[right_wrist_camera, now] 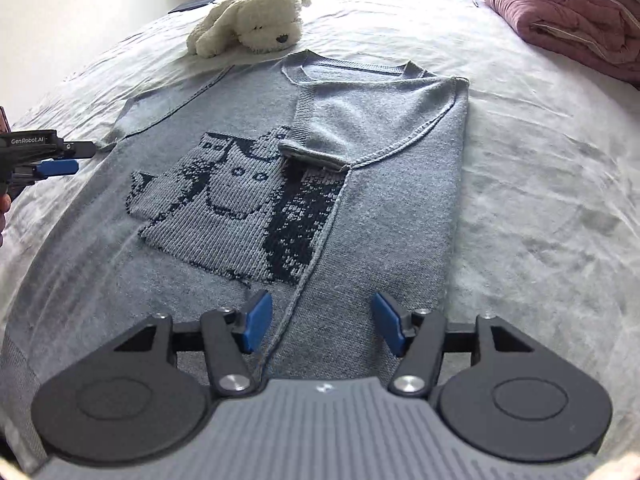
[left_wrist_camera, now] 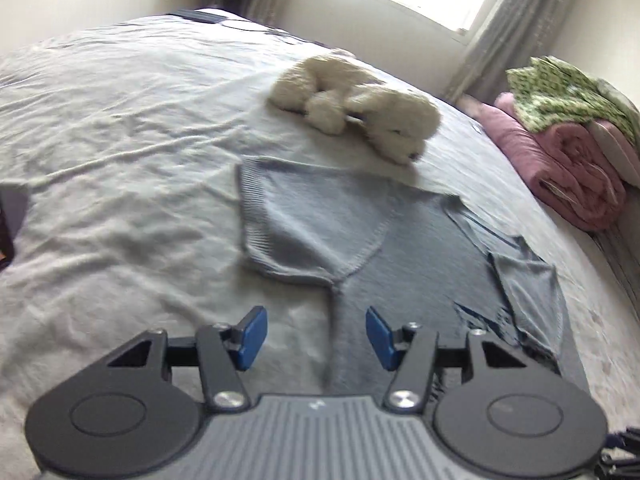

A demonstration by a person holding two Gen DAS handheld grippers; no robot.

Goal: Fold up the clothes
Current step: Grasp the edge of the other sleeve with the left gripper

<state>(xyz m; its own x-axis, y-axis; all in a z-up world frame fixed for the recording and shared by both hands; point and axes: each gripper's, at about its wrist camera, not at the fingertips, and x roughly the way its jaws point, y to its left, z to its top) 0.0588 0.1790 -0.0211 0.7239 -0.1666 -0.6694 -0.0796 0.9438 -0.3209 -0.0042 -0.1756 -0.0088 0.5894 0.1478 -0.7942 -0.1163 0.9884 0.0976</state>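
A grey knit sweater (right_wrist_camera: 224, 120) with a dark cat pattern lies flat on the bed. Its right side and sleeve (right_wrist_camera: 372, 120) are folded over onto the front. My right gripper (right_wrist_camera: 322, 322) is open and empty, just above the sweater's lower part by the folded edge. My left gripper (left_wrist_camera: 316, 336) is open and empty, low over the sweater's left sleeve (left_wrist_camera: 304, 224) and side seam. It also shows at the left edge of the right wrist view (right_wrist_camera: 60, 160), beside the left sleeve.
A white plush dog (right_wrist_camera: 256, 20) lies on the grey bedsheet (right_wrist_camera: 540, 160) just beyond the sweater's collar. Folded pink blankets (right_wrist_camera: 572, 12) with a green patterned cloth (left_wrist_camera: 568, 92) on top sit at the bed's far right. A window with curtains (left_wrist_camera: 500, 20) is behind.
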